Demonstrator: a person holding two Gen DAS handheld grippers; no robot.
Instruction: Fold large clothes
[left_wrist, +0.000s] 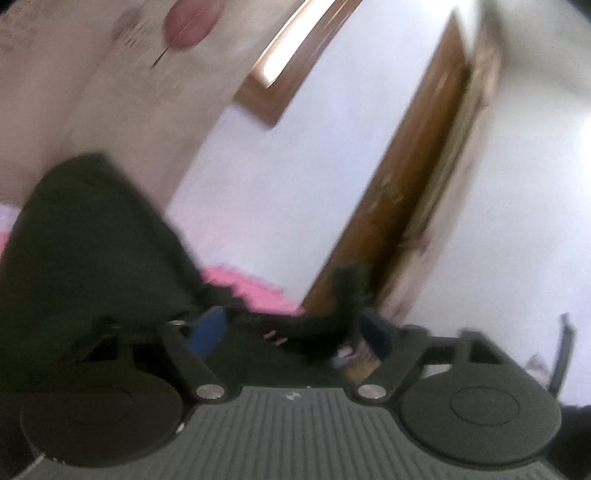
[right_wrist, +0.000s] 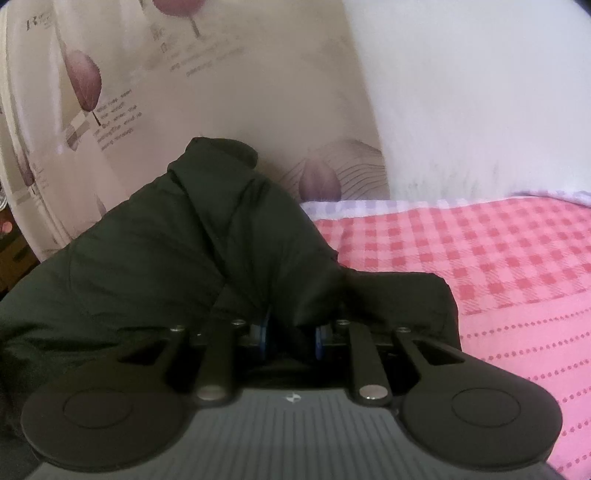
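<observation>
A large dark green jacket (right_wrist: 155, 243) is lifted over a bed with a pink checked cover (right_wrist: 498, 258). My right gripper (right_wrist: 291, 332) is shut on a bunched fold of the jacket, blue pads pressed on each side. In the blurred left wrist view, the jacket (left_wrist: 92, 240) hangs at the left, and a dark furry trim strip (left_wrist: 332, 317) crosses between the blue pads of my left gripper (left_wrist: 295, 332). The pads stand far apart; whether they grip the cloth is unclear.
A floral curtain (right_wrist: 110, 92) hangs behind the bed. A white wall (right_wrist: 480, 92) stands at the right. In the left wrist view a brown wooden door frame (left_wrist: 406, 177) and a window frame (left_wrist: 280, 74) show, tilted.
</observation>
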